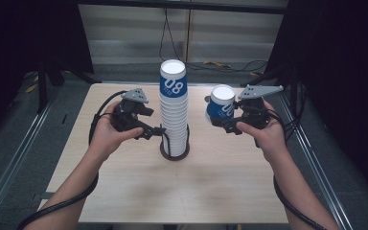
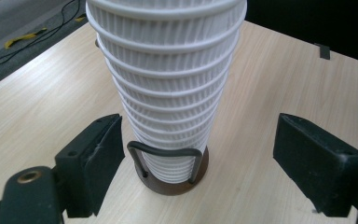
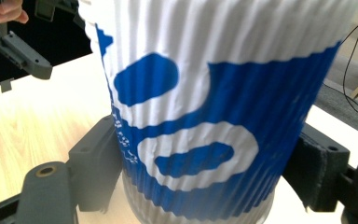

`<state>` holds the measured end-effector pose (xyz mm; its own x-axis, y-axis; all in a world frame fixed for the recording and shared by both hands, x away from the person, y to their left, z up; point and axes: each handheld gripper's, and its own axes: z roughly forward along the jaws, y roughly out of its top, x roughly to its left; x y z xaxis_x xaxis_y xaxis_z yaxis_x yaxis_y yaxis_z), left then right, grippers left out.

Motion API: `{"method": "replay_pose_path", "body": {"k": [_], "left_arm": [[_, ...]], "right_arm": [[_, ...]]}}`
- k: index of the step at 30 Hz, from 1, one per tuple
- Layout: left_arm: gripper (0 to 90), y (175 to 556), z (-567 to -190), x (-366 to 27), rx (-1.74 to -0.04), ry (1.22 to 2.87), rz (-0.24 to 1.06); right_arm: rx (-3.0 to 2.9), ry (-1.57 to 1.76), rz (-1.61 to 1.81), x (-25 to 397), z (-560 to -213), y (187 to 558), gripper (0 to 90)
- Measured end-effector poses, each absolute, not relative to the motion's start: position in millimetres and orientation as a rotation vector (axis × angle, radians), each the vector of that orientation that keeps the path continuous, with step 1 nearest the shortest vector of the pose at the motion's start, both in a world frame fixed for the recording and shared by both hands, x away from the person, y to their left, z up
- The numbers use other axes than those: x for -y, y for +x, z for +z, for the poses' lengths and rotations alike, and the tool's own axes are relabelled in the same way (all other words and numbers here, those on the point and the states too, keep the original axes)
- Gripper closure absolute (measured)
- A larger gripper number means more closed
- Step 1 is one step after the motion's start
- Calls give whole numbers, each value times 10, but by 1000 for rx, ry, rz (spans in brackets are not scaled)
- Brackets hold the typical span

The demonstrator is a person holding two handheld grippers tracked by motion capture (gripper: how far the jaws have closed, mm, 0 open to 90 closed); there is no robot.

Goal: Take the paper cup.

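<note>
A tall stack of ribbed white paper cups (image 1: 174, 115) stands on a dark round base (image 1: 175, 154) with wire loops, mid-table. Its top cup is blue and white with "08" on it. My left gripper (image 1: 157, 130) is open at the foot of the stack. In the left gripper view its jaws stand wide on either side of the stack (image 2: 168, 93) and the base (image 2: 172, 184), touching neither. My right gripper (image 1: 226, 123) is shut on a single blue-and-white cup (image 1: 220, 108), held above the table right of the stack. That cup (image 3: 200, 116) sits between the right gripper's (image 3: 200, 158) jaws.
The wooden table (image 1: 172, 191) has bare room in front of the stack and on both sides. Cables (image 1: 230, 64) lie on the floor behind the far edge. Metal rails run along the floor on both sides. The left gripper (image 3: 14, 42) shows at the upper left of the right gripper view.
</note>
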<state>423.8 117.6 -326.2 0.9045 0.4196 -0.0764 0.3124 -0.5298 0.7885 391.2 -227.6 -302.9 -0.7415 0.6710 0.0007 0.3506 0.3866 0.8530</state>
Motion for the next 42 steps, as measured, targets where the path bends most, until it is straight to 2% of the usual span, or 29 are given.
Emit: {"method": "replay_pose_path", "body": {"k": [42], "left_arm": [[159,4014,-3889,-1185,-505,2132,60]], "right_arm": [[-2636,700,1043,2004,-3492,3779,212]]}}
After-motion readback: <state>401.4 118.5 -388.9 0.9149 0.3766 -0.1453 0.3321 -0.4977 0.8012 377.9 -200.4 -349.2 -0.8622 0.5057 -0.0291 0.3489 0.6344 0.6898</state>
